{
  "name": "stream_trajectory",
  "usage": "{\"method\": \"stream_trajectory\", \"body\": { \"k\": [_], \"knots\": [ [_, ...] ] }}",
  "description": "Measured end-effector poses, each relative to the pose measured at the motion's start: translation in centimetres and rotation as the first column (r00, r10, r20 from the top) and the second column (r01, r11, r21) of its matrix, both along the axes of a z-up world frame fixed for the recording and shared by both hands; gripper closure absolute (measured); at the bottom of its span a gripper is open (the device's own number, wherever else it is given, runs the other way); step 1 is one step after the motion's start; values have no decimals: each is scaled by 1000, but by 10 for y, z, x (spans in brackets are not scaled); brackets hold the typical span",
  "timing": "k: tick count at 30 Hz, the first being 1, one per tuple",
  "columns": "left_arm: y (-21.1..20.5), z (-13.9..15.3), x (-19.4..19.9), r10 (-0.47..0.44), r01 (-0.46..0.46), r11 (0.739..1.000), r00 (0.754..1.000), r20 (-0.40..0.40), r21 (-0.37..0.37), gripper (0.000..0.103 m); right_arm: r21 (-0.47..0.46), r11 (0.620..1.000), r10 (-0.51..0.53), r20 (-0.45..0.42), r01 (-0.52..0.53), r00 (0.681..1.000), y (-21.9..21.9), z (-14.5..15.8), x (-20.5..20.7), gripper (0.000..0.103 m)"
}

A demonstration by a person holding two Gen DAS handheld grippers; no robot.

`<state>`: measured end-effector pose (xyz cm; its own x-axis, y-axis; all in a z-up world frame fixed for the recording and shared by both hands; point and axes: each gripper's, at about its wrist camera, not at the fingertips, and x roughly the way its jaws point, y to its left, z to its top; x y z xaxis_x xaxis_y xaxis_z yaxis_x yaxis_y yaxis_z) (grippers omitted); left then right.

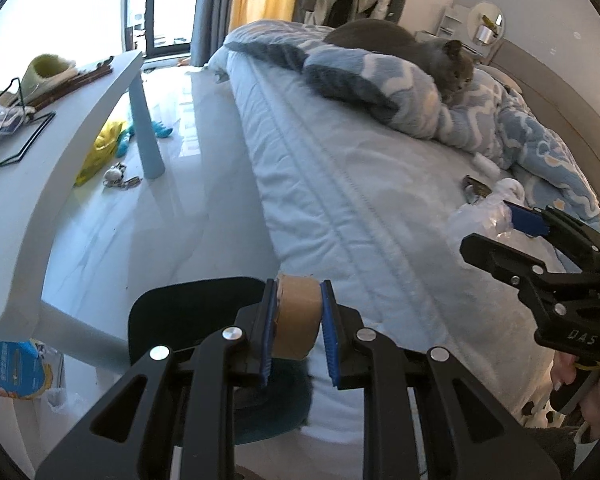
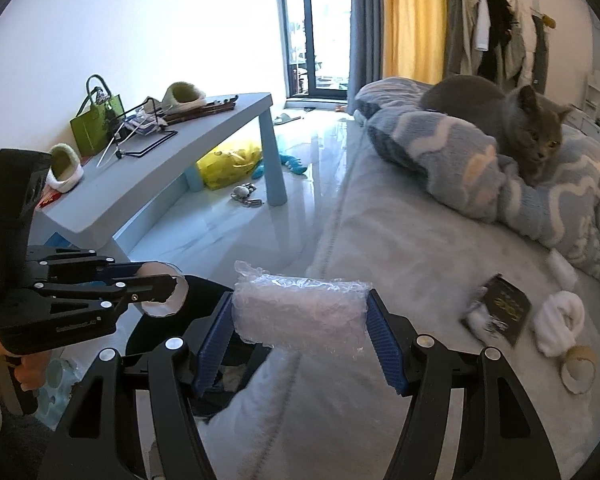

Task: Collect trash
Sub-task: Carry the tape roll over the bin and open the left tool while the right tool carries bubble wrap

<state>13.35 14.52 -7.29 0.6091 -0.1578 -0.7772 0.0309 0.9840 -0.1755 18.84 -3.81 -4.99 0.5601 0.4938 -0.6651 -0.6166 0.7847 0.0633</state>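
Observation:
My left gripper [image 1: 297,330] is shut on a brown cardboard tape roll [image 1: 298,320] and holds it over a black bin [image 1: 172,312] beside the bed. The roll also shows in the right wrist view [image 2: 164,290], held by the left gripper [image 2: 156,280]. My right gripper [image 2: 300,332] is shut on a wad of clear bubble wrap [image 2: 300,312] above the bed edge; it also shows in the left wrist view [image 1: 516,216]. On the bed lie a black packet [image 2: 500,308], white crumpled tissue [image 2: 560,316] and a small cardboard ring [image 2: 578,368].
A grey cat [image 2: 512,120] lies on a blue blanket [image 2: 460,160] on the bed [image 1: 360,200]. A light blue low table [image 2: 180,160] with a green bag, slippers and clutter stands left. A yellow bag [image 2: 228,164] and toys lie on the floor.

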Motion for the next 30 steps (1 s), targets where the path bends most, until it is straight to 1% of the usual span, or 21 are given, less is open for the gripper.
{"method": "stream_trajectory", "body": {
  "k": [3, 9, 18, 22, 26, 28, 30],
  "knots": [
    [11, -6, 0, 13, -13, 1000, 1000, -15, -4, 80, 1, 1000, 14, -5, -14, 1000, 11, -1, 0, 37],
    [36, -28, -1, 49, -50, 999, 996, -78, -10, 80, 7, 999, 41, -27, -41, 999, 34, -6, 1, 37],
    [74, -60, -8, 90, -94, 995, 980, -178, -14, 80, 18, 995, 95, -50, -95, 994, 76, -10, -3, 37],
    [87, -71, -12, 88, -94, 995, 974, -210, -17, 80, 14, 992, 124, -68, -124, 990, 98, -13, -5, 37],
    [99, -89, -15, 83, -94, 995, 960, -268, -30, 80, 1, 990, 138, -94, -138, 986, 117, -19, -4, 37],
    [104, -100, -17, 71, -88, 995, 950, -304, -43, 80, 1, 990, 141, -122, -142, 982, 125, -24, -2, 37],
    [107, -109, -17, 66, -84, 996, 942, -330, -40, 80, 2, 990, 143, -147, -144, 979, 130, -30, 0, 37]
  ]
}}
